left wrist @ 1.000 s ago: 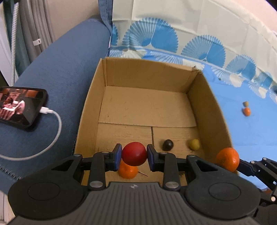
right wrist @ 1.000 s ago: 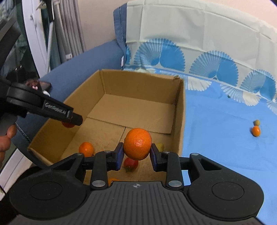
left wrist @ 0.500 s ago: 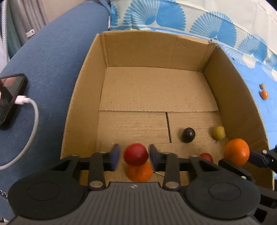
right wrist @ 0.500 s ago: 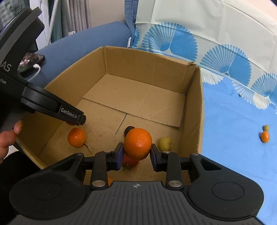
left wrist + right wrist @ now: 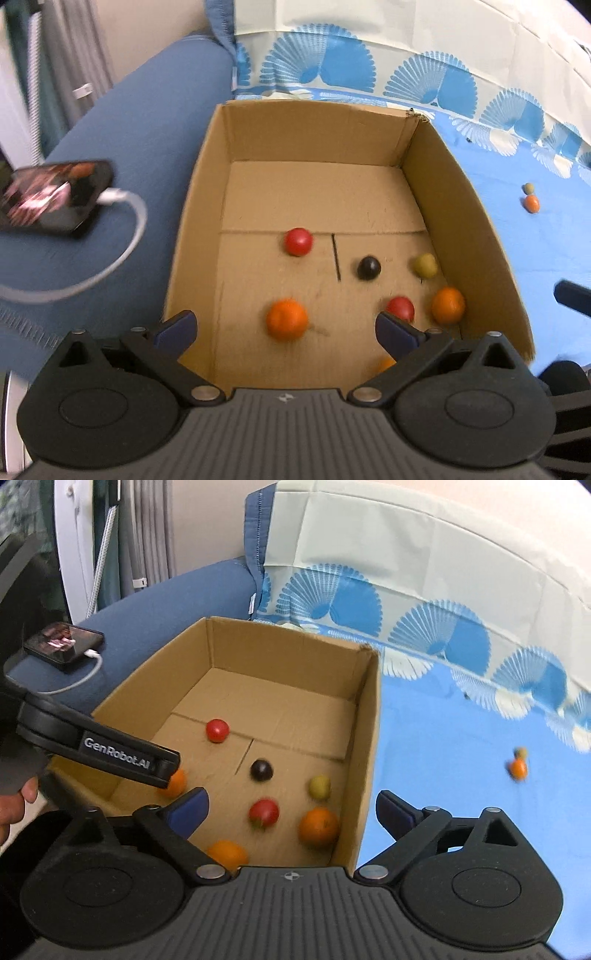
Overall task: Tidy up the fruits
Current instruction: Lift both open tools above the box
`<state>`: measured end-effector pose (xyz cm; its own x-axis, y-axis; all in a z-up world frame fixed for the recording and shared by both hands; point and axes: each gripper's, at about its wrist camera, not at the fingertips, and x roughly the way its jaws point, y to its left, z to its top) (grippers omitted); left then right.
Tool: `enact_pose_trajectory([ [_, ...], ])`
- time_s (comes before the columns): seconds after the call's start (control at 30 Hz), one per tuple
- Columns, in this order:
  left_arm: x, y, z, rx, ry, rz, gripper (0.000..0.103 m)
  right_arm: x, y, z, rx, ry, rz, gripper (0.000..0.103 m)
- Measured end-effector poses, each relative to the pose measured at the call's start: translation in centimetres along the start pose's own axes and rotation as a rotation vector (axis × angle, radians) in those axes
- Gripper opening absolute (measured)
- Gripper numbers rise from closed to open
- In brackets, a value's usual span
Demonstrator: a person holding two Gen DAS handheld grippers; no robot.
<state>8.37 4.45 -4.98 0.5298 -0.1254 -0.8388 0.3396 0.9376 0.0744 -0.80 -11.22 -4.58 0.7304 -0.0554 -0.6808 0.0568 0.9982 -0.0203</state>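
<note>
left wrist view, read left to right: left gripper (image 5: 284, 328) jaws are opening with nothing between them, poised above the cardboard box (image 5: 465, 206), judged a release pose. fruits lie loose on the box floor: red tomato (image 5: 298, 241) at 12 o'clock, orange (image 5: 287, 319) at 6, dark fruit (image 5: 368, 268) at 3. right gripper (image 5: 291, 808) jaws are likewise opening, empty, straddling the box's right wall.

Home living room, blue sofa (image 5: 122, 147), charging phone (image 5: 51, 195), curtains (image 5: 147, 528)
</note>
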Motion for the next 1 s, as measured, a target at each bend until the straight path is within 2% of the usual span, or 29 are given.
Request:
enact_pose_trajectory([
  [0.2, -3.2, 0.6, -2.7, -0.024, 0.0, 0.027, 0.103, -4.0, 1.2, -1.6, 0.047, -0.014, 0.035, 0.099],
  [0.53, -8.7, 0.1, -4.8, -0.018, -0.091, 0.032, 0.103, -9.2, 2.1, -2.9, 0.048, -0.107, 0.043, 0.1],
  [1.0, -12.6, -1.1, -6.8, 0.014, -0.169, 0.031, 0.103, -13.4, 2.0, -4.0, 0.075, -0.2, 0.023, 0.101],
])
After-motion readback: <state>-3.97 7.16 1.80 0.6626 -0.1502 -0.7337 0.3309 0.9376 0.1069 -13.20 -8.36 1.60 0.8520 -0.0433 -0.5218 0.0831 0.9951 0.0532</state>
